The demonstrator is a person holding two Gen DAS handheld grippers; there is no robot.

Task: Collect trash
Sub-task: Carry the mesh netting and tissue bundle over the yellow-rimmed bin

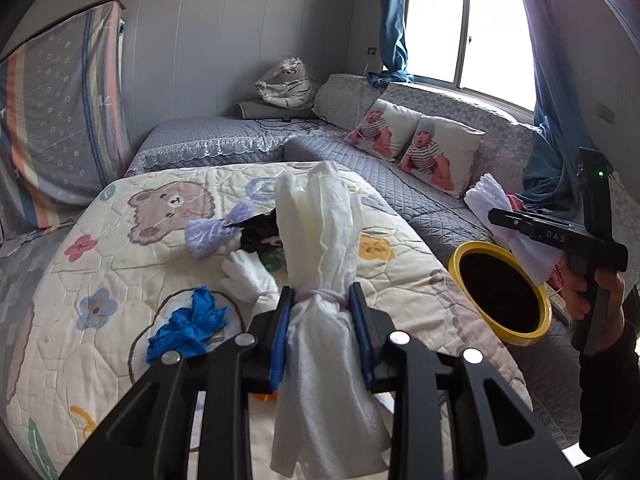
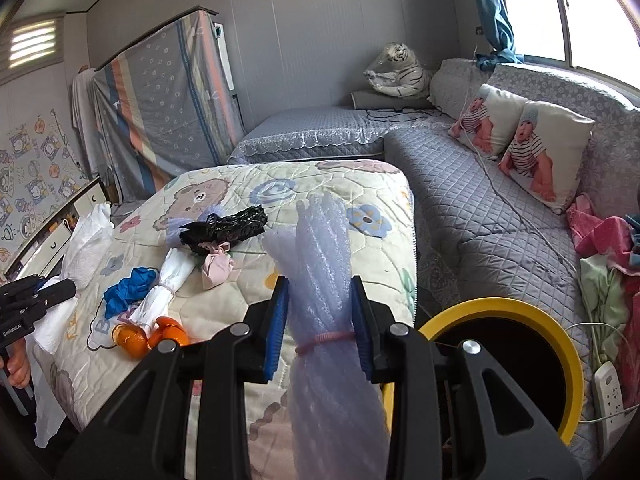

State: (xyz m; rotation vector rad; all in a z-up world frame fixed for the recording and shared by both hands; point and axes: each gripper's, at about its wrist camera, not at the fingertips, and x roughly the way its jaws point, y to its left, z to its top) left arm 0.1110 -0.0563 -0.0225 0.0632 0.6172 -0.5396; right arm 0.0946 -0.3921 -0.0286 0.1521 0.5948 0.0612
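Note:
My left gripper (image 1: 322,304) is shut on a white tissue bundle (image 1: 320,240) tied with a pink band, held above the cartoon quilt (image 1: 120,280). My right gripper (image 2: 320,308) is shut on a pale lilac foam bundle (image 2: 320,264), also banded, held beside the yellow-rimmed trash bin (image 2: 520,312). The bin also shows in the left wrist view (image 1: 460,256), with the right gripper (image 1: 560,236) above it. On the quilt lie a blue bag (image 1: 188,324), a white bundle (image 1: 248,276), a lilac bundle (image 1: 212,232), a black bag (image 2: 228,224), a pink wad (image 2: 218,266) and orange peel (image 2: 152,336).
A grey quilted sofa (image 2: 500,208) with two baby-print pillows (image 2: 532,152) runs along the right. A white power strip (image 2: 608,396) and cable lie beside the bin. Pink and green clothes (image 2: 608,248) are piled at the far right. A covered board (image 2: 168,92) leans on the wall.

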